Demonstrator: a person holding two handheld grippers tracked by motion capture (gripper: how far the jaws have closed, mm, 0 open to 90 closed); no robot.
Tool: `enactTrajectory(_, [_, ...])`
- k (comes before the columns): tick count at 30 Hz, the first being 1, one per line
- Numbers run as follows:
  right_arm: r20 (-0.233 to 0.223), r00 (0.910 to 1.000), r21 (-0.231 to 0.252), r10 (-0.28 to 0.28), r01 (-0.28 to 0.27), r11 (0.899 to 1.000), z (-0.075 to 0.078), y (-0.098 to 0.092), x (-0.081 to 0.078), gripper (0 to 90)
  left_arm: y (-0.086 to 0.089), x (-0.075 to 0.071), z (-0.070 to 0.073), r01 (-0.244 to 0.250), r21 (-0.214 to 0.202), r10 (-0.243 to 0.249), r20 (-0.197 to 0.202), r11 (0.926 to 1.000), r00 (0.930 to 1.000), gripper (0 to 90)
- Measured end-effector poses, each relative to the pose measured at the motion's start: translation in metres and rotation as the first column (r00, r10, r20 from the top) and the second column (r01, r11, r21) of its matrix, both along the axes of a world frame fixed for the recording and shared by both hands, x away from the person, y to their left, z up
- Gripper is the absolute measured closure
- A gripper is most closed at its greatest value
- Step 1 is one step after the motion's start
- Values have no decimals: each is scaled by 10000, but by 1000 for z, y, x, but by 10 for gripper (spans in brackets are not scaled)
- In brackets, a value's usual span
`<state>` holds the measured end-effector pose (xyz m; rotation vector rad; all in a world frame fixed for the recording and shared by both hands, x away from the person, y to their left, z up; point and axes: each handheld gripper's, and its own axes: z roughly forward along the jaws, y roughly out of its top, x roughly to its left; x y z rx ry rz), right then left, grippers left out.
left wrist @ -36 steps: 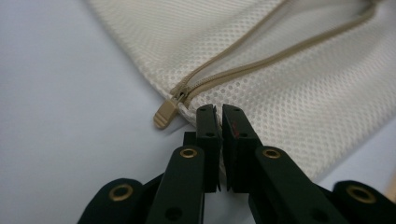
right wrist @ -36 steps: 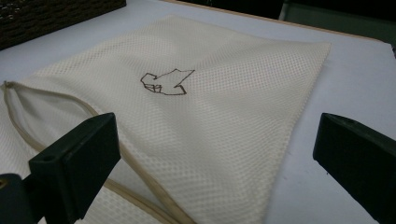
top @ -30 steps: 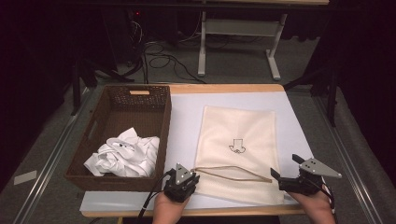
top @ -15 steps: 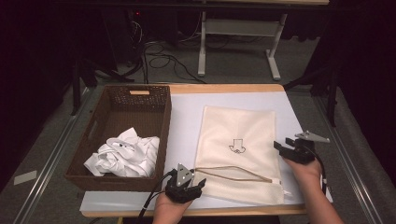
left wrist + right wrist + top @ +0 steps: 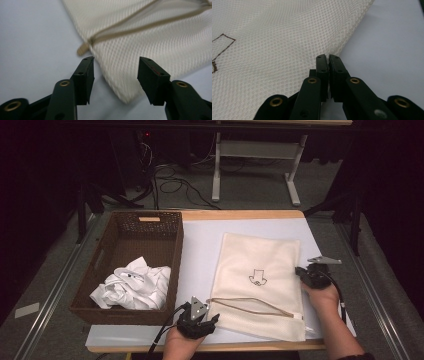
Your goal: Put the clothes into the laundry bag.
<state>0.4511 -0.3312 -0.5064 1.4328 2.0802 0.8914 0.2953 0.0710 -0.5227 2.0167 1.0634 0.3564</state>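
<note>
Mesh bag point(image 5: 260, 285): cream, flat on the white table cover point(image 5: 200, 245), right of centre, its closed end away from the person. Small dark line drawing point(image 5: 258, 278) at mid-panel. Tan zip or cord point(image 5: 250, 305) runs across the near end; which of the two cannot be told.

Handling, as a judgement: light, soft and limp, a fine open weave that will drape and fold when lifted and may slide on the smooth cover. Not fragile. Best taken by an edge or corner, or near the tan strip where the cloth looks reinforced; a hold at mid-panel would only bunch it.

Left gripper point(image 5: 116, 75): jaws apart, set at the bag's near left corner, one jaw over bare cover and the other over the mesh, nothing between them gripped. In the high view it point(image 5: 196, 319) sits just off that corner.

Right gripper point(image 5: 328, 62): jaws together at the bag's right edge, tips resting on or just at the mesh. Whether any cloth is pinched between them cannot be told. In the high view it point(image 5: 312, 274) lies at mid-length of that edge.

Basket point(image 5: 100, 260): dark woven, left of the bag, well apart from it. Holds crumpled white cloth point(image 5: 132, 285).

Table: wooden edge point(image 5: 240, 214) visible at the far side.
</note>
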Motion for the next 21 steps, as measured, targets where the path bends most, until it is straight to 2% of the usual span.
enactTrajectory(1, [204,9996,91,-181,180,9998,1,-12,-10,882,-4,-1,-3,74,96,-75,49,9999,10000,492])
enactTrajectory(5, [194,9997,-111,-162,164,9998,-1,-21,-22,869,-6,-1,-2,168,199,-170,84,9997,9998,535])
enactTrajectory(6, [520,9986,-330,-24,41,9994,3,-19,-27,780,-6,0,-2,309,115,-310,66,9995,9995,654])
enactTrajectory(7, [647,9979,-297,-21,41,9995,5,-18,-29,745,-6,0,-2,309,115,-310,66,9995,9995,750])
enactTrajectory(8, [788,9969,-231,51,-33,9997,7,-17,-32,713,-6,1,-2,255,201,-256,86,9995,9996,798])
enactTrajectory(9, [880,9960,-249,134,-113,9996,8,-16,-34,673,-5,2,-1,209,287,-214,147,9994,9997,818])
enactTrajectory(10, [880,9960,-249,134,-113,9996,8,-16,-34,673,-4,3,-1,52,415,-60,205,9991,9998,818])
enactTrajectory(12, [998,9946,-189,284,-267,9995,11,-14,-40,611,3,8,1,-563,565,543,363,9968,9979,826])
enactTrajectory(13, [992,9938,-47,501,-498,9987,12,-11,-47,571,5,10,1,-746,518,723,462,9959,9963,819])
enactTrajectory(15, [1015,9928,5,636,-640,9980,13,-9,-50,559,10,13,1,-968,461,944,525,9942,9941,801])
enactTrajectory(16, [1070,9913,17,771,-777,9970,14,-7,-54,541,11,13,2,-991,331,969,626,9945,9933,762])
enactTrajectory(17, [1089,9904,130,856,-875,9961,15,-4,-59,524,11,12,3,-976,275,954,714,9949,9929,676])
enactTrajectory(18, [1130,9894,250,912,-946,9952,16,-3,-61,509,11,11,4,-941,132,927,826,9955,9923,624])
enactTrajectory(21, [1328,9847,357,1127,-1184,9923,21,4,-74,450,10,9,10,-750,56,737,1275,9972,9891,452])
